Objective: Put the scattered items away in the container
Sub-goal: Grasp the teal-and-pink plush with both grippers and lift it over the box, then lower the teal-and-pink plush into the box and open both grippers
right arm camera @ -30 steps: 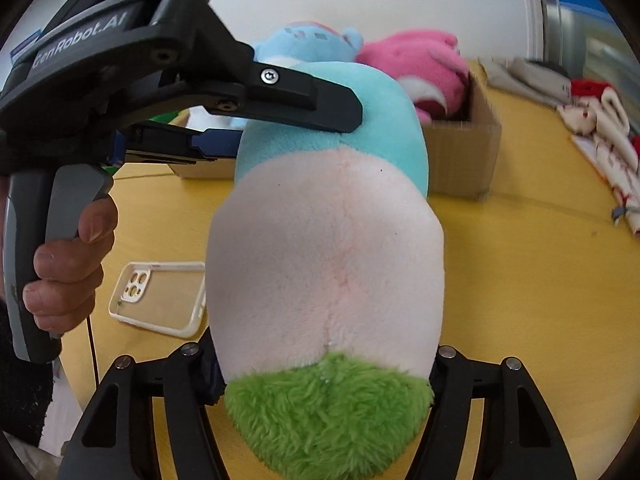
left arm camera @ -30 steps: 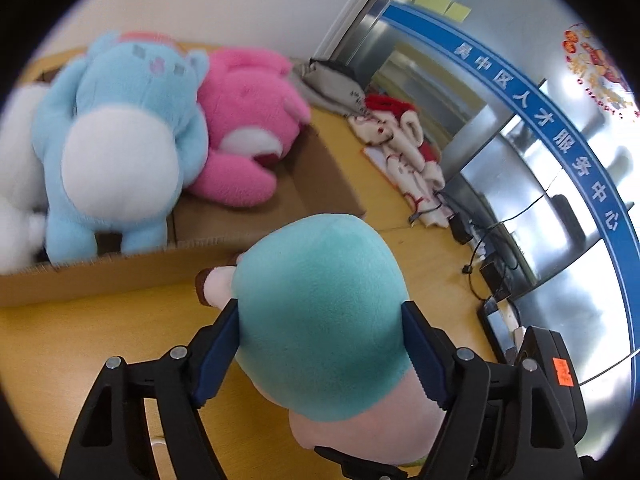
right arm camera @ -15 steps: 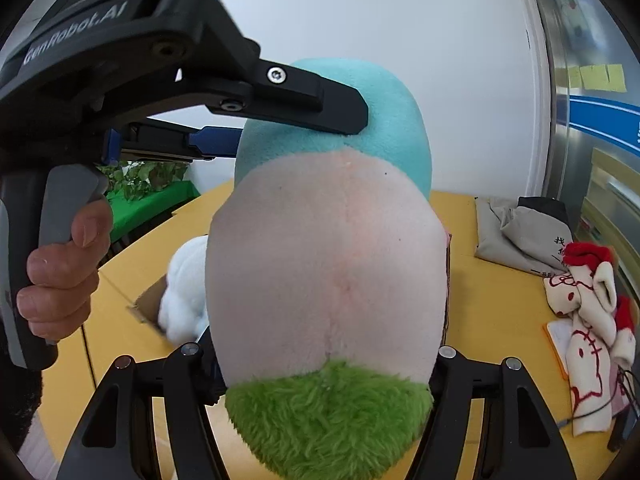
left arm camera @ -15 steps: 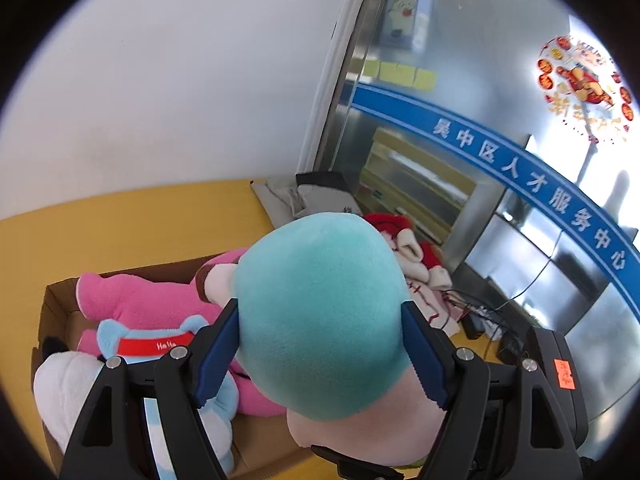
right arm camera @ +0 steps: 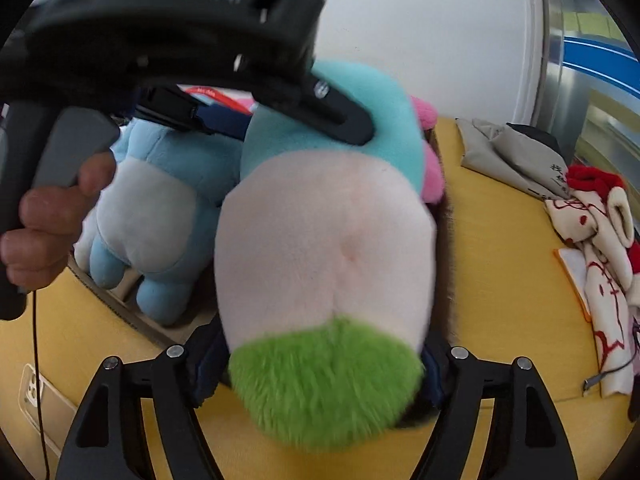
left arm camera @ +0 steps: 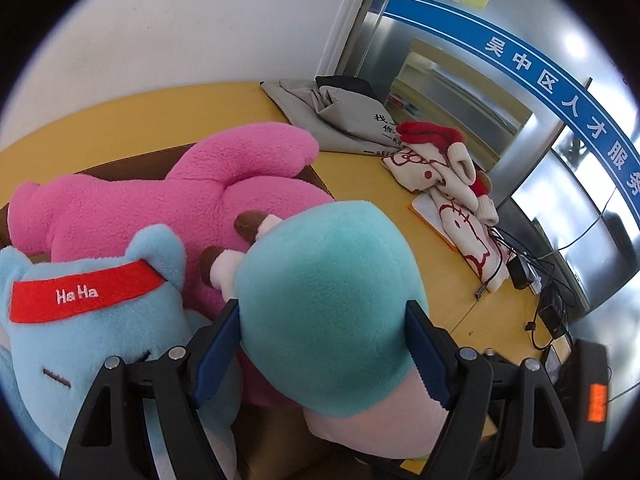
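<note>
Yellow wooden table [left arm camera: 400,248]. On it: a cardboard box [right arm camera: 132,320] of plush toys, a grey folded cloth bag [left arm camera: 340,112], a red-and-cream patterned fabric heap [left arm camera: 452,192], black cables and adapters [left arm camera: 536,292], a clear phone case [right arm camera: 36,396].

A plush toy [left arm camera: 324,312] in teal and pale pink, with a bright green fuzzy end (seen from the right wrist). A pink plush [left arm camera: 168,204]. A light blue plush [left arm camera: 100,332] wearing a red band lettered "HaHa" in white. A yellow table [left arm camera: 360,176]. Cream cloth [left arm camera: 452,196] with red drawings.
</note>
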A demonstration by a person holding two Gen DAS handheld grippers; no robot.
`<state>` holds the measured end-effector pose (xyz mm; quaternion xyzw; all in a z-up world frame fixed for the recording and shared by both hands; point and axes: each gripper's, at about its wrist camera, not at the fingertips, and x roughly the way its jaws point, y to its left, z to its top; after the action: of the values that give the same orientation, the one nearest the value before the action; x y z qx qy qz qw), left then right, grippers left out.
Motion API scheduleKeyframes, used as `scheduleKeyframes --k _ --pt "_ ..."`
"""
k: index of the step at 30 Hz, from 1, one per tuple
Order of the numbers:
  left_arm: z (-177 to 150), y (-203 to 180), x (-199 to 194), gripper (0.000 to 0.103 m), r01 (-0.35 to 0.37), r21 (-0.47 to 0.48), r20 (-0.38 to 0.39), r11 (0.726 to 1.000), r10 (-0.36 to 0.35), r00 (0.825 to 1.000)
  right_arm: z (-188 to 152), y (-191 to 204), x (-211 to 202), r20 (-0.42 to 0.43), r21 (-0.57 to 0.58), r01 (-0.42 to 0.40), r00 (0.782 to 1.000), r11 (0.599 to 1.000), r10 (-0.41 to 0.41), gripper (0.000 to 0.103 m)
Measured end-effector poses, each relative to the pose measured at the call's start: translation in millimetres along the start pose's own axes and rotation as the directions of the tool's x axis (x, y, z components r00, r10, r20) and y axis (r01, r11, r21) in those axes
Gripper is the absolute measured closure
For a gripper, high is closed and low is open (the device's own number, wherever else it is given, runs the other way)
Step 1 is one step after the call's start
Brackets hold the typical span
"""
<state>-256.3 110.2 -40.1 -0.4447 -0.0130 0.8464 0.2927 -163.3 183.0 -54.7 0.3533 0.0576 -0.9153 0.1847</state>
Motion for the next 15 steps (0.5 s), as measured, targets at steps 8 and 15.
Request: scheduleKeyframes --k 8,15 --pt "-6 -8 11 0.024 -0.055 0.012 -0.039 0.998 0.056 0.998 -10 -1 -9 -0.02 0.028 0.013 1.0 1.0 -0.012 0.041" --pt "-27 -13 -24 0.024 -0.071 -0.054 -0.014 0.996 0.07 0.997 -21 6 -15 -0.031 0.034 0.025 0.999 0.999 -0.024 0.038"
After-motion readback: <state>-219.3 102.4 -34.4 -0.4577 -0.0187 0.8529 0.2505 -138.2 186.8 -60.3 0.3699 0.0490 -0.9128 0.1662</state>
